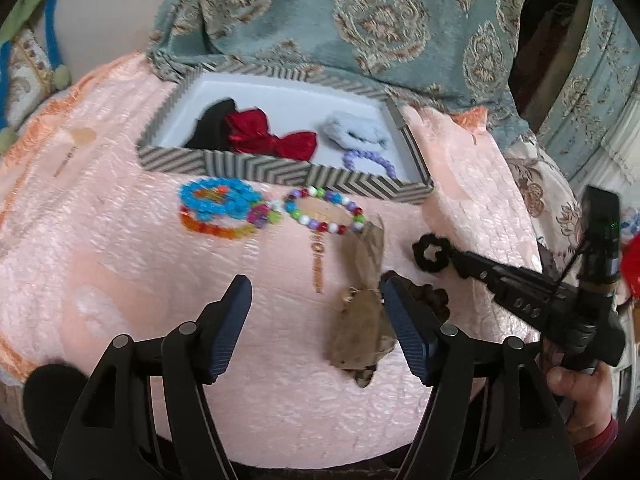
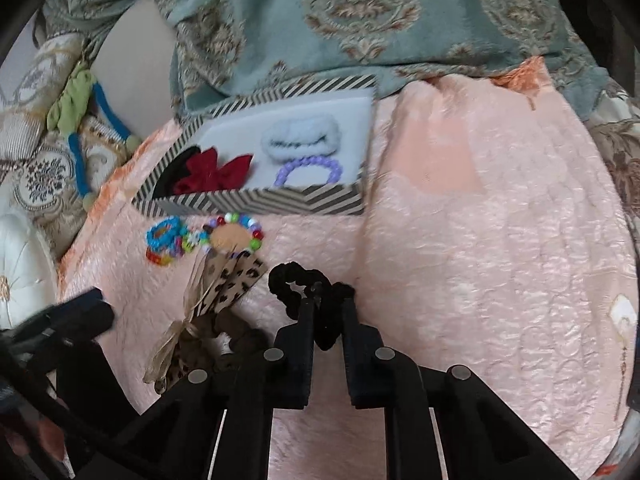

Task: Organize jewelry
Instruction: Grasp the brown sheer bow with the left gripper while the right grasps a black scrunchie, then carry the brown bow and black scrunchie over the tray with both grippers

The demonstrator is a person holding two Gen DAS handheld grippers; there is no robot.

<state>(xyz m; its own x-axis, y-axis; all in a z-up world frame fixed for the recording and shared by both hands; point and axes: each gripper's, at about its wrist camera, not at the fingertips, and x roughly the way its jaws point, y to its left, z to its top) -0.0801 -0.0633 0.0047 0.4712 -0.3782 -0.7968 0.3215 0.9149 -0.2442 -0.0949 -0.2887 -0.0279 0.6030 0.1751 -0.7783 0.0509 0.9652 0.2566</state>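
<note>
A striped box (image 1: 280, 170) (image 2: 256, 202) on a pink cloth holds a red bow (image 1: 268, 136) (image 2: 216, 170), a black item, a pale blue scrunchie (image 1: 356, 130) (image 2: 298, 136) and a purple bead bracelet (image 1: 370, 160) (image 2: 310, 170). In front lie blue and rainbow bracelets (image 1: 218, 208) (image 2: 164, 240), a multicolour bead bracelet (image 1: 326, 210) (image 2: 236, 232), a leopard bow (image 1: 362, 300) (image 2: 224, 288) and a brown scrunchie (image 1: 432, 298) (image 2: 224, 338). My right gripper (image 2: 328, 304) (image 1: 448, 258) is shut on a black scrunchie (image 2: 298, 284) (image 1: 430, 256). My left gripper (image 1: 316, 292) is open and empty over the cloth, beside the leopard bow.
A patterned teal cushion (image 1: 360, 20) (image 2: 340, 20) rises behind the box. A green and blue cord (image 2: 80, 120) lies on cushions at the left. Pink cloth (image 2: 500, 240) spreads to the right of the box.
</note>
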